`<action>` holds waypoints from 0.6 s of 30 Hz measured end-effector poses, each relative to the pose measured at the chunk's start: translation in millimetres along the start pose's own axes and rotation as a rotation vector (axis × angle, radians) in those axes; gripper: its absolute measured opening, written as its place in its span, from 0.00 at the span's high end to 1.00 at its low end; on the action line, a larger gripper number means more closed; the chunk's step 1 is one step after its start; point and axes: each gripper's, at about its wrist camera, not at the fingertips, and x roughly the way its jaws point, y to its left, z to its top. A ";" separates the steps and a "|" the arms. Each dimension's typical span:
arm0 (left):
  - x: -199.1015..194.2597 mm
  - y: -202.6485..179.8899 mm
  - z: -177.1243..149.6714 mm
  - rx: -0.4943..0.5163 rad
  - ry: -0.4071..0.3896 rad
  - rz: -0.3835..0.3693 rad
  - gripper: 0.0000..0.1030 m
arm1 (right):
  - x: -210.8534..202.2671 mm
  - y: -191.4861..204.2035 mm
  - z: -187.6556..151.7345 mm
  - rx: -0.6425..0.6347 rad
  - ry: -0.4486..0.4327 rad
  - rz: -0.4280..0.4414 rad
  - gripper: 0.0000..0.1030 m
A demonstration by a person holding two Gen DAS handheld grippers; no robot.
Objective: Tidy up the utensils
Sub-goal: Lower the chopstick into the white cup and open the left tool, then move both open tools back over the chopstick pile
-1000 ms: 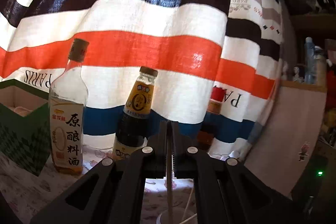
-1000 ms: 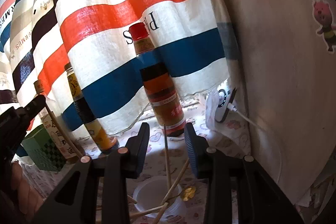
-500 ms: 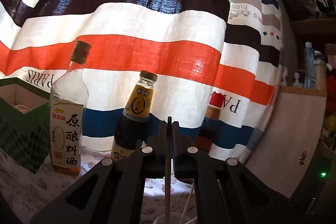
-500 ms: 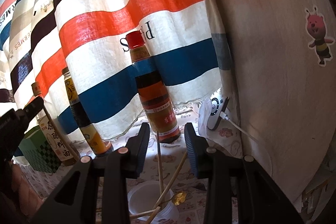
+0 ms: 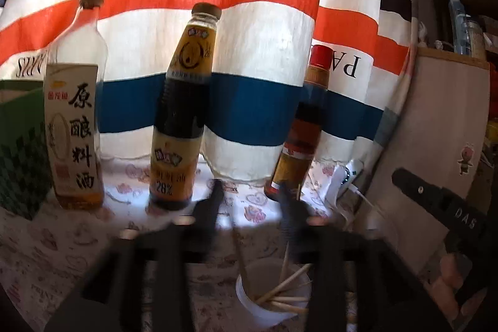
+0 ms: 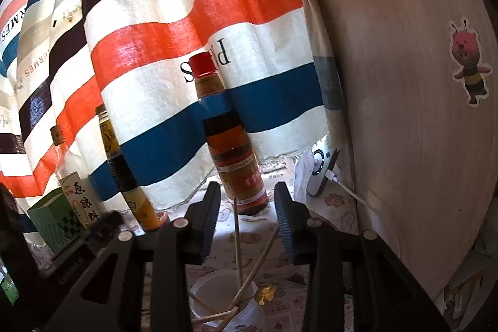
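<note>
Wooden chopsticks (image 5: 284,294) lean upright in the white cup (image 5: 249,301) on the tabletop (image 5: 62,245), right below the left tongs (image 5: 249,195), now spreading with nothing pinched, while the right tongs (image 6: 247,198) stand spread around one stick.

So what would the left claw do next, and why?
Probably lift straight up and back away. The left gripper has its jaws opening with nothing pinched between them, and the chopsticks already stand in the white cup just below. Rising straight should avoid knocking the sticks or the bottles behind.
</note>
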 end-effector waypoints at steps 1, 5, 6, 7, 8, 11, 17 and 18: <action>-3.7 -1.4 -0.3 0.023 -0.005 0.004 0.56 | -1.1 1.0 0.2 -0.003 -0.005 0.001 0.62; -30.6 -15.3 -0.5 0.194 -0.062 0.106 0.36 | -11.7 6.0 3.3 -0.018 -0.033 0.012 0.55; -39.6 -16.5 -0.6 0.221 -0.079 0.128 0.31 | -14.0 7.2 4.4 -0.014 -0.038 0.020 0.50; -48.6 -16.1 -0.3 0.237 -0.089 0.149 0.25 | -17.6 8.3 5.8 -0.005 -0.043 0.034 0.47; -56.8 -15.1 0.1 0.250 -0.095 0.175 0.21 | -20.8 9.7 7.0 0.003 -0.046 0.050 0.46; -81.4 -8.0 1.0 0.283 -0.103 0.211 0.10 | -31.1 18.5 9.0 -0.003 -0.049 0.093 0.38; -131.7 24.3 -8.5 0.348 -0.097 0.245 0.00 | -72.4 52.3 8.5 -0.086 -0.134 0.111 0.00; -138.4 33.2 -10.6 0.349 -0.088 0.269 0.00 | -81.0 56.0 7.4 -0.087 -0.148 0.125 0.00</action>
